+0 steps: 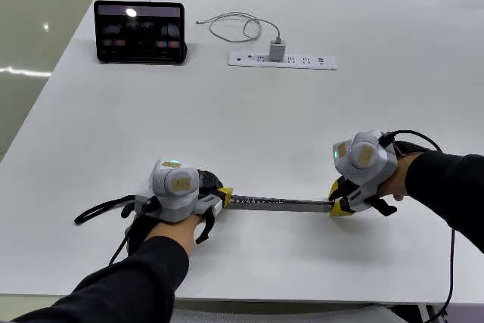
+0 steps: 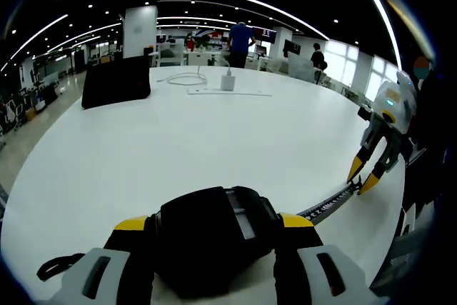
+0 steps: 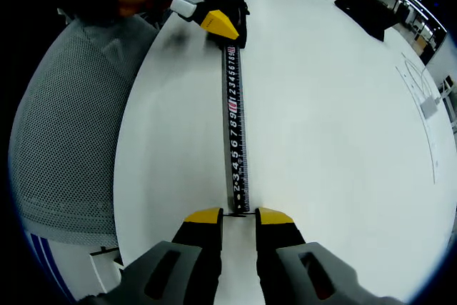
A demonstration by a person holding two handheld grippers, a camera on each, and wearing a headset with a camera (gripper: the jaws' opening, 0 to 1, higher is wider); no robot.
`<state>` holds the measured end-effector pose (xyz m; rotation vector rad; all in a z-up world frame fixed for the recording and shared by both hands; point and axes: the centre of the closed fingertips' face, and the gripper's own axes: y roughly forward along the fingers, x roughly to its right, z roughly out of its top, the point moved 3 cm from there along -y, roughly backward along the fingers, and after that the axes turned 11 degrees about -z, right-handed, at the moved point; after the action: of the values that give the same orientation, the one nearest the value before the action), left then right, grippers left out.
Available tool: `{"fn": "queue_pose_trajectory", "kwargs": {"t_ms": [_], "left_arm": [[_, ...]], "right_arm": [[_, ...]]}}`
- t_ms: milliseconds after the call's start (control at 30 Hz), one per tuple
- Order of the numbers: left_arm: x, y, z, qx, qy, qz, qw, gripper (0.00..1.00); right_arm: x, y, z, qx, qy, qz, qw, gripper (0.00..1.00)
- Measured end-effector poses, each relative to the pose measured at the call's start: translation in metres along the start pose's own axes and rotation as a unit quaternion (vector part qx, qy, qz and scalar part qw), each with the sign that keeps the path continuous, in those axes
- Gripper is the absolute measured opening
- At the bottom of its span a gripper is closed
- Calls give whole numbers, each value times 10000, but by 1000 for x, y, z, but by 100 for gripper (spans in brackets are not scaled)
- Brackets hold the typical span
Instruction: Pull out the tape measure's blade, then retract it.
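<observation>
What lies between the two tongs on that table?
The tape measure's pulled-out blade, flat on the table. The left tongs hold its black case, the right tongs pinch its tip. The head view and right gripper view show it.

A white table [image 1: 249, 126] carries a tablet [image 1: 140, 31] at far left and a power strip [image 1: 282, 60] with charger [image 1: 277, 51] and looped cable [image 1: 234, 26] at far middle. Near the front edge, a tape measure [image 2: 214, 241] rests, blade [image 1: 278, 203] stretched rightward.
</observation>
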<state>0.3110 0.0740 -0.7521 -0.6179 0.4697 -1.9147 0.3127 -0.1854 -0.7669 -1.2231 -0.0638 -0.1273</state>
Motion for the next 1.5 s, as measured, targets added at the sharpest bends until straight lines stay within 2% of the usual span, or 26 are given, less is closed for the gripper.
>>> {"fn": "queue_pose_trajectory", "kwargs": {"t_ms": [200, 667, 1100, 1500], "left_arm": [[0, 0, 0, -5, 4, -10, 10000, 65], [0, -1, 0, -44, 6, -42, 10000, 65], [1, -1, 0, -50, 3, -51, 10000, 65], [1, 0, 0, -62, 6, -63, 10000, 65]], "right_arm": [[-1, 1, 4, 115, 115, -78, 9998, 13], [-4, 10, 31, 286, 97, -104, 9995, 13], [-5, 13, 38, 373, 109, -225, 9990, 13], [-10, 17, 55, 530, 3, -379, 9979, 13]]}}
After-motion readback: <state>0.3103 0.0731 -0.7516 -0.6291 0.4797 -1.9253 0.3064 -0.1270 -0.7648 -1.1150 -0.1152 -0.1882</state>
